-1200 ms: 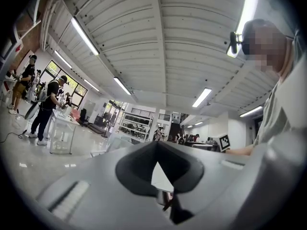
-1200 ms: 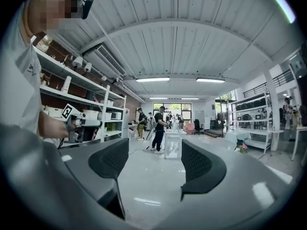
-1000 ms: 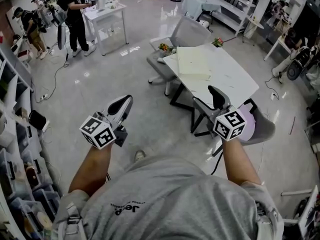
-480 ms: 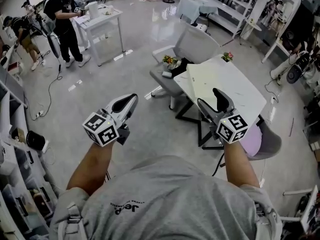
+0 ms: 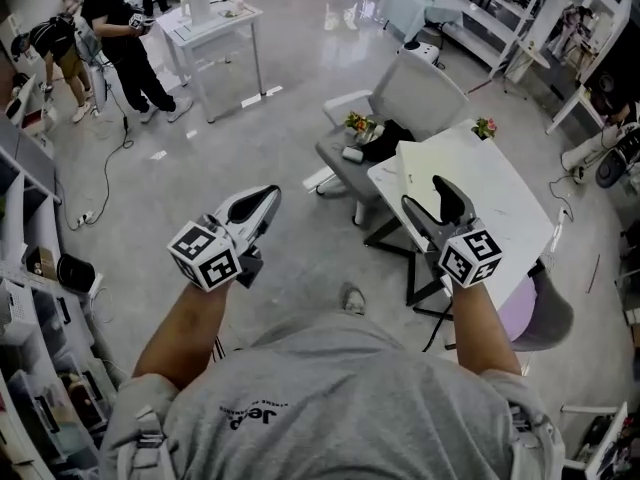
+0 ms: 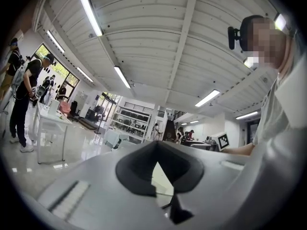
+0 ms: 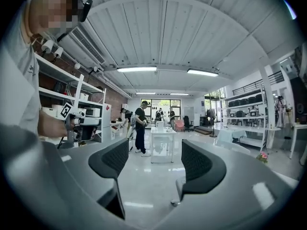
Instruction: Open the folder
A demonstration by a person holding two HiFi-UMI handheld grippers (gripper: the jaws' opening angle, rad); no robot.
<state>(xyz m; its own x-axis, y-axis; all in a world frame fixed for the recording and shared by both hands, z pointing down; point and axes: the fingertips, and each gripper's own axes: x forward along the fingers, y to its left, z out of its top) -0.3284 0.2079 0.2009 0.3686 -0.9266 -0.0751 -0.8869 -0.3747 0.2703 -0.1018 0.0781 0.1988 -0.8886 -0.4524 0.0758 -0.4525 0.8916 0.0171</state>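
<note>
Small upside-down print on the grey shirt seems to read "Jeep".

Glossy polished floor, matt white table, textured black pads.

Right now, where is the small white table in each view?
Head view: small white table, top left.
Left gripper view: at the left edge.
Right gripper view: centre, in the distance.
Shared landmark: the person in black standing beside it.
</note>
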